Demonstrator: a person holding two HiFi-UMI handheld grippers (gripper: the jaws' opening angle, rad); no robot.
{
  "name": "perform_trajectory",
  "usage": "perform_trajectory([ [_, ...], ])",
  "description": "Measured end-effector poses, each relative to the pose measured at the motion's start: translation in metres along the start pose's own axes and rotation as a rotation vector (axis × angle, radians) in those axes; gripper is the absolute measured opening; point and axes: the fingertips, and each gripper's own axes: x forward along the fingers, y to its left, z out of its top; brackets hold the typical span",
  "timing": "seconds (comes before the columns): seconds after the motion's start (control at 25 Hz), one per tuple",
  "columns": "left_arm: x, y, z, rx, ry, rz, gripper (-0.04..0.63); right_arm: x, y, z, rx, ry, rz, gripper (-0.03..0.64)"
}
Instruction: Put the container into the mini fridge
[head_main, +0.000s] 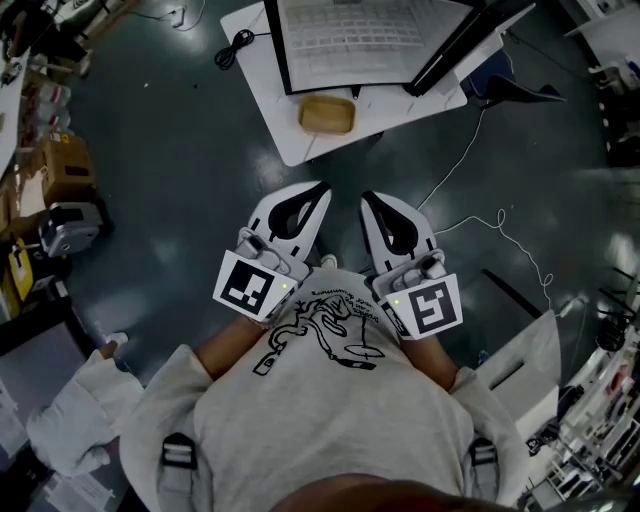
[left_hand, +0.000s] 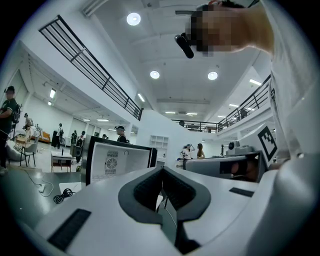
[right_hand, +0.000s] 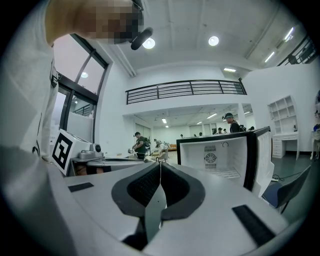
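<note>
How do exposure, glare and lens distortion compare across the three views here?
Head view: dim and underexposed, glare patches on the dark floor, yet the container is readable. Left gripper view: strong fisheye bending, ceiling lights blown out. Right gripper view: same bending, bright, the fridge sharp.

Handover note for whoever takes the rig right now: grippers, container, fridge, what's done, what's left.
Left gripper: jaws shut, nothing between them, held close in front of the person's chest.
Right gripper: the same, shut and empty, beside the left one.
Container: tan, sitting on the white table just in front of the mini fridge, untouched.
Mini fridge: on the table, door open, no container inside.
Done: nothing beyond the open door.
Left: reach to the table, open a gripper, grasp the container and set it inside the fridge.
</note>
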Motion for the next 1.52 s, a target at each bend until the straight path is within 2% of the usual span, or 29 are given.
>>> perform_trajectory([
  [0.24,0.014,0.036,0.004,-0.006,-0.001,-0.01,0.017,0.037,-0.01,0.008,-0.002,-0.003,-0.005,0.028],
  [0.48,0.027,0.071,0.007,-0.043,0.002,0.0,0.017,0.072,-0.026,0.018,-0.014,-0.006,-0.029,0.028],
  [0.96,0.046,0.13,0.011,-0.052,-0.005,-0.03,0.017,0.129,-0.033,0.025,-0.014,0.004,-0.047,0.029],
  [1.2,0.051,0.151,0.008,-0.058,-0.001,-0.034,0.017,0.148,-0.037,0.023,-0.011,0.011,-0.055,0.028],
  [1.52,0.054,0.158,0.005,-0.062,0.004,-0.045,0.017,0.155,-0.04,0.019,-0.011,0.022,-0.065,0.028],
])
